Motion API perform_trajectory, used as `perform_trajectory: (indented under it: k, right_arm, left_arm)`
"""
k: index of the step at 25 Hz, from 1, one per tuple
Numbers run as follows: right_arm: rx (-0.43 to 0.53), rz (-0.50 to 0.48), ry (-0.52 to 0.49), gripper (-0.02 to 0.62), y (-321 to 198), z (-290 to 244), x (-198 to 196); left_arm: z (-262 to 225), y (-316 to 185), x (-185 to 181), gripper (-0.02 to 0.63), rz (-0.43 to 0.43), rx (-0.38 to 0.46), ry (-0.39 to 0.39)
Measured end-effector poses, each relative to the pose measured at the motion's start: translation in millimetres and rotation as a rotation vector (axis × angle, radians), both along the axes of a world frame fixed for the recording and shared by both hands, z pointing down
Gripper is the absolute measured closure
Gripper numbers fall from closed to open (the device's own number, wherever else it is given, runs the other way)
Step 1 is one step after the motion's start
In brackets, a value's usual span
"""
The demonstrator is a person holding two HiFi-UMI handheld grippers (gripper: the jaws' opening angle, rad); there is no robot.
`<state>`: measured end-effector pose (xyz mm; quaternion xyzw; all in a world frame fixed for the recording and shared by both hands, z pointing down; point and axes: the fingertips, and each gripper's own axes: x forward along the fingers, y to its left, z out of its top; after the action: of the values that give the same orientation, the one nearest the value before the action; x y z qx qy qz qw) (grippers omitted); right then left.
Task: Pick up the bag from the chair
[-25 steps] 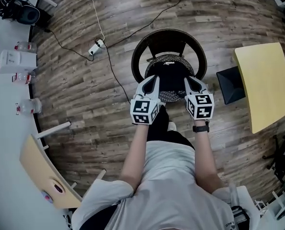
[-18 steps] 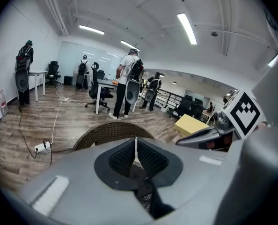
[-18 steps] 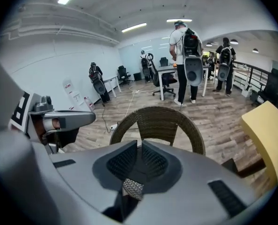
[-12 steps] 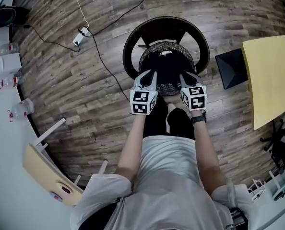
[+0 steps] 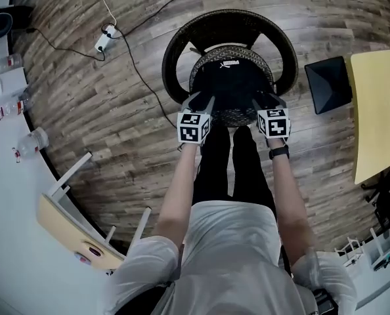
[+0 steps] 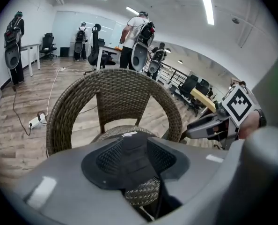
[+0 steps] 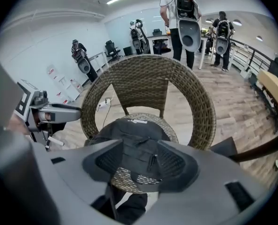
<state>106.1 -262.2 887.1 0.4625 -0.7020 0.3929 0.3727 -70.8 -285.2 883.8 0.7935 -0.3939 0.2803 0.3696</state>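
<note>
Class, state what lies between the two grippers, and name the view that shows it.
The black bag, lying on the wicker chair, fills the stretch between the left gripper and the right gripper; the head view shows it.

The chair's (image 5: pixel 172 61) wicker back is curving round the far side and both flanks of the seat, walling them off. The near edge and the top are lying open. The left gripper (image 5: pixel 200 101) and right gripper (image 5: pixel 267 101) are hovering at that near edge, jaws spread. The bag (image 5: pixel 233 84) is filling the seat between them. The person's legs (image 5: pixel 233 163) are standing just behind, between the 2 grippers. A dark box (image 5: pixel 327 84) and a yellow table (image 5: pixel 379 110) are crowding the right flank. A corded power strip (image 5: pixel 103 42) is lying on the floor at left.
</note>
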Motion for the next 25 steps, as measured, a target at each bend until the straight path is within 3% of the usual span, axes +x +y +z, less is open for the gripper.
perform_trajectory:
  k: [10, 21, 25]
  right_arm:
    - [-0.135, -0.109, 0.051, 0.371, 19, 99, 13]
    - [-0.206, -0.194, 0.117, 0.371, 31, 146, 24]
    - [-0.199, -0.221, 0.163, 0.428, 28, 158, 29]
  left_arm:
    - [97, 19, -19, 0.364, -0.007, -0.15, -0.111]
    - [151, 16, -34, 0.354, -0.041, -0.21, -0.181]
    - [162, 17, -35, 0.357, -0.063, -0.236, -0.189]
